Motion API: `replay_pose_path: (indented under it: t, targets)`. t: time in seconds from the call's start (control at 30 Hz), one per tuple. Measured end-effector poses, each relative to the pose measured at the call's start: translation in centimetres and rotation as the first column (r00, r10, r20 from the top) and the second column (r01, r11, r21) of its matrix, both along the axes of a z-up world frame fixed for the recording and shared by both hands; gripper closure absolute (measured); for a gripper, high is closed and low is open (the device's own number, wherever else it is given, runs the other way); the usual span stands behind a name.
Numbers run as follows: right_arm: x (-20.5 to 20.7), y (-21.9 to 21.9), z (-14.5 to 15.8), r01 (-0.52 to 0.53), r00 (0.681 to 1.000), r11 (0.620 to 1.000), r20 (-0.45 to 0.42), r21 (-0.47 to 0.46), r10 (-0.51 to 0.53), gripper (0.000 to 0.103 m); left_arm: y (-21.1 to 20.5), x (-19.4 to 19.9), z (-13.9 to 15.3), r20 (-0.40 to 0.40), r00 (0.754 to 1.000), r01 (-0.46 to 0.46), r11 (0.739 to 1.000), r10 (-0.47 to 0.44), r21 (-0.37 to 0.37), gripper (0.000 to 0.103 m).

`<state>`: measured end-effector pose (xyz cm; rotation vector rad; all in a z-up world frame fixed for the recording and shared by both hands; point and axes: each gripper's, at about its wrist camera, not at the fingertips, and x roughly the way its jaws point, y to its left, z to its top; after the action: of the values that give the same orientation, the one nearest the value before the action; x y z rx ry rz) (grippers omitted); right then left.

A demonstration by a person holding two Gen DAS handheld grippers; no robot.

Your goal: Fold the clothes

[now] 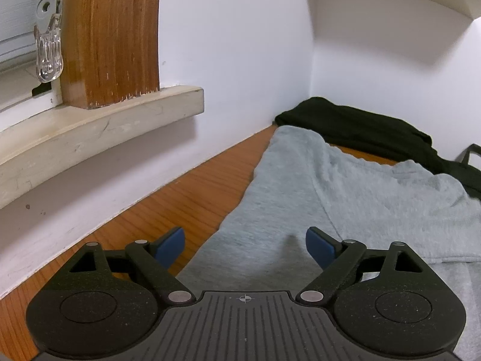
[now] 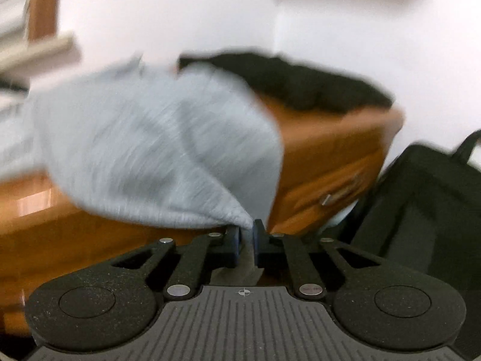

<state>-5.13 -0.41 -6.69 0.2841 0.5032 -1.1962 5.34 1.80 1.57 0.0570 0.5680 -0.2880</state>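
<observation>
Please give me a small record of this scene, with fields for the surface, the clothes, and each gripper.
surface: wooden table against a white wall
grey garment: spread on the table, one corner lifted
black garment: bunched behind the grey one, by the wall
left gripper: open, over the grey garment's edge
right gripper: shut on the grey garment's corner

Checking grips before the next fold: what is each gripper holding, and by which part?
Right gripper pinches the grey garment at a corner tip. Left gripper is open over it, holding nothing.
</observation>
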Motion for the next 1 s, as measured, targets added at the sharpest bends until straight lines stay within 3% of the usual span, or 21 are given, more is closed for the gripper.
replay_pose_path:
  t: [0.17,0.3,0.4,0.5,0.57,0.6,0.73,0.87,1.0]
  targets:
    - [-0.7,-2.4,6.5,0.025,0.999,0.990,0.045,-0.137,-0.019,0.093,0.2,-0.2,0.5,0.008,1.000,0.001,1.000,-0.001,-0.022,0.013]
    - [2.1,-4.7,12.0,-0.016,0.997,0.972,0.071,-0.234,0.033,0.093,0.7,-0.7,1.7,0.044,0.999,-0.012,0.999,0.015,-0.053,0.013]
    - [6.5,-4.9,15.5,-0.111,0.987,0.935,0.070,-0.336,0.143,0.093,1.4,-0.9,2.8,0.062,0.998,-0.025,0.995,0.031,-0.101,0.013]
    - [11.7,-2.9,17.9,-0.289,0.937,0.861,0.060,-0.419,0.343,0.091,2.0,-0.9,3.4,0.068,0.995,-0.062,0.991,0.070,-0.117,0.011]
    - [14.9,-2.1,17.8,-0.413,0.880,0.843,0.087,-0.346,0.467,0.084,2.2,-0.8,3.3,0.063,0.995,-0.075,0.990,0.083,-0.120,0.011]
    - [16.4,-1.7,17.0,-0.455,0.866,0.841,0.073,-0.291,0.494,0.077,2.3,-0.7,3.3,0.060,0.994,-0.080,0.989,0.088,-0.121,0.011]
    - [19.6,-0.5,12.6,-0.578,0.815,0.807,-0.024,-0.120,0.579,0.067,2.3,-0.4,2.6,0.041,0.995,-0.083,0.991,0.088,-0.105,0.011]
    - [18.6,-0.7,9.4,-0.571,0.821,0.820,-0.052,-0.047,0.569,0.061,1.9,-0.2,2.0,0.027,0.997,-0.071,0.993,0.074,-0.094,0.011]
    - [16.6,-2.0,8.2,-0.534,0.845,0.844,0.011,-0.043,0.535,0.051,1.8,-0.3,1.6,0.026,0.997,-0.075,0.993,0.078,-0.090,0.011]
